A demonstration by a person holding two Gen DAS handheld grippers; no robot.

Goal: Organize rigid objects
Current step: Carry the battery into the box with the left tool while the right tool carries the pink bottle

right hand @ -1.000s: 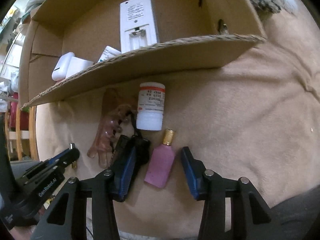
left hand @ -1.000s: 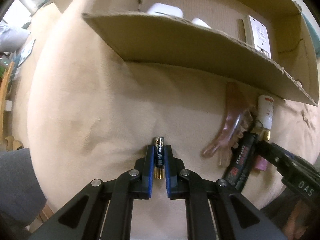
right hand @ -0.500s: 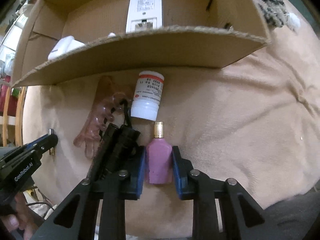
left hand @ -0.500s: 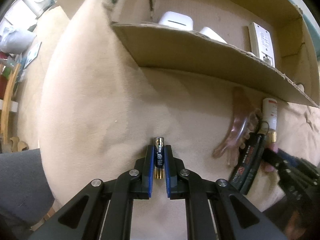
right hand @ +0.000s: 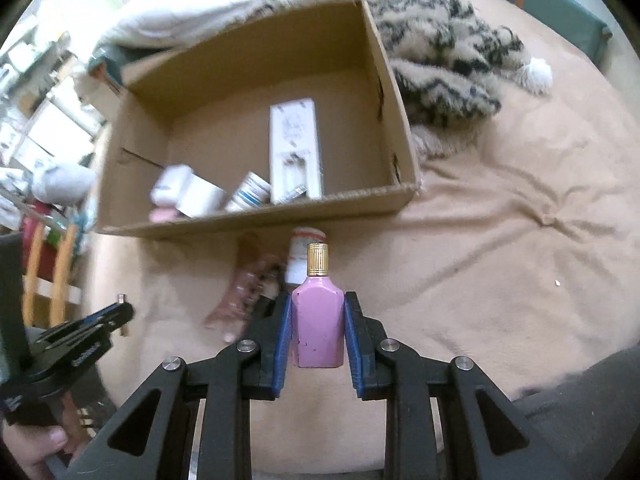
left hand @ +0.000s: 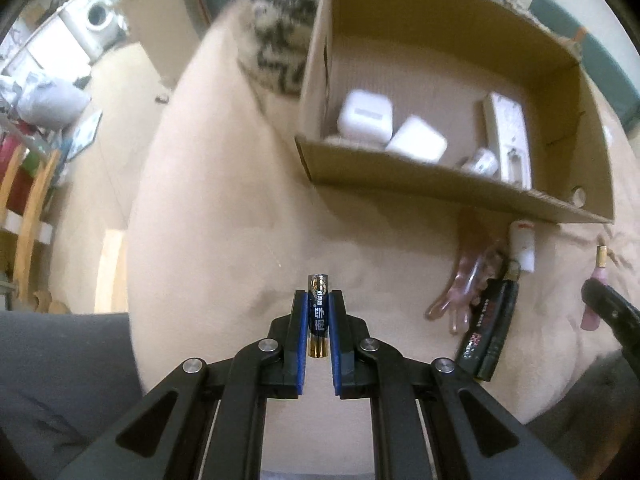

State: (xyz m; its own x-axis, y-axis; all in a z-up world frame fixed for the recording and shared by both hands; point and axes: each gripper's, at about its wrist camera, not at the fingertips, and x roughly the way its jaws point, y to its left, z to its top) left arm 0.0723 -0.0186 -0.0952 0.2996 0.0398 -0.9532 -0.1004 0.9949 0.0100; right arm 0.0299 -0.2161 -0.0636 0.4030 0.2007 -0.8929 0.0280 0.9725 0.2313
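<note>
The left claw [left hand: 318, 316] is clamped on a blue and gold battery [left hand: 318, 312], which stands lengthwise between the blue pads [left hand: 303, 328] with its gold tip poking out past them, held above the beige blanket [left hand: 224, 200] that covers the bed. The right claw [right hand: 317, 332] is closed around a pink bottle [right hand: 318, 326] with a ribbed gold cap [right hand: 317, 258], the cap pointing forward toward the cardboard box [right hand: 384, 92]; seen from the left wrist, the same pink bottle [left hand: 592, 312] shows at the far right edge, lifted off the blanket. The cardboard box lies open on the blanket ahead of both claws, and inside it are a long white remote-like device [right hand: 295, 148] lying back side up, two white rounded cases [left hand: 364, 118] side by side, and a small white jar with a blue band [right hand: 250, 192] against the near wall. Just in front of the box's near wall, on the blanket, lie a white pill bottle with a red band [left hand: 523, 244], a translucent pinkish hair claw clip [left hand: 464, 284] beside it, and a black tube-shaped object with red lettering [left hand: 490, 328] touching the clip's lower end. A fuzzy black-and-cream patterned throw [right hand: 448, 48] is heaped beside the box's far right corner. The left claw [right hand: 104, 316] also shows at the lower left of the right wrist view, with the person's hand [right hand: 36, 448] below it.
</note>
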